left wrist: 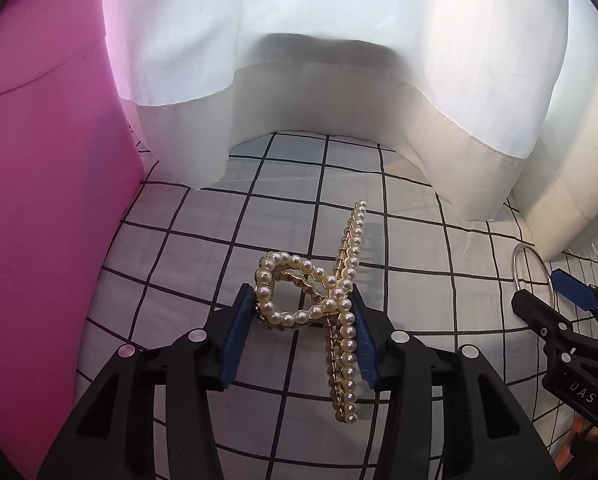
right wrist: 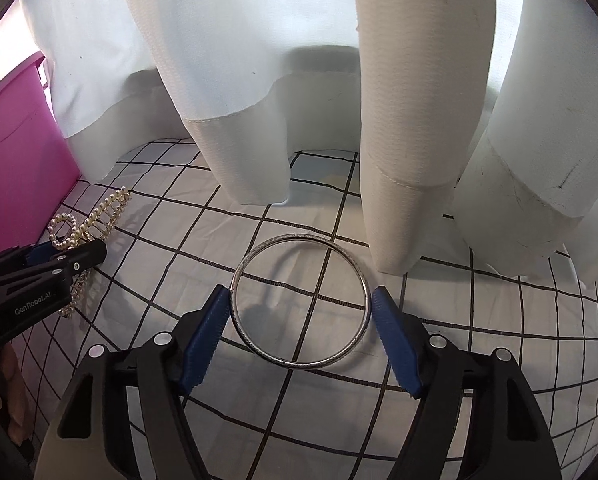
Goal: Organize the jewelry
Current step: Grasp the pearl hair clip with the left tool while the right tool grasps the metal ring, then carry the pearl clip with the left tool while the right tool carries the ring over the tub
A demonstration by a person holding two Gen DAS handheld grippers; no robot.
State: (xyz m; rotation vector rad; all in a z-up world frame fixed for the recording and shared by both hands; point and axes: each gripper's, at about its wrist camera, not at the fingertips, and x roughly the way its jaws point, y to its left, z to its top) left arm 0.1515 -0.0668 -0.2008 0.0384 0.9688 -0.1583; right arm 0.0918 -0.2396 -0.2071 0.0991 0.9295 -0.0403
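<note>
A pearl hair claw clip sits between the blue pads of my left gripper, which is shut on it just above the checked cloth. It also shows in the right wrist view, with the left gripper around it. A silver bangle sits between the blue pads of my right gripper; both pads touch its rim and it hangs a little above the cloth, casting a shadow. The bangle and right gripper show at the right edge of the left wrist view.
A pink box stands close on the left and also shows in the right wrist view. White curtain folds hang down to the checked cloth along the back and right.
</note>
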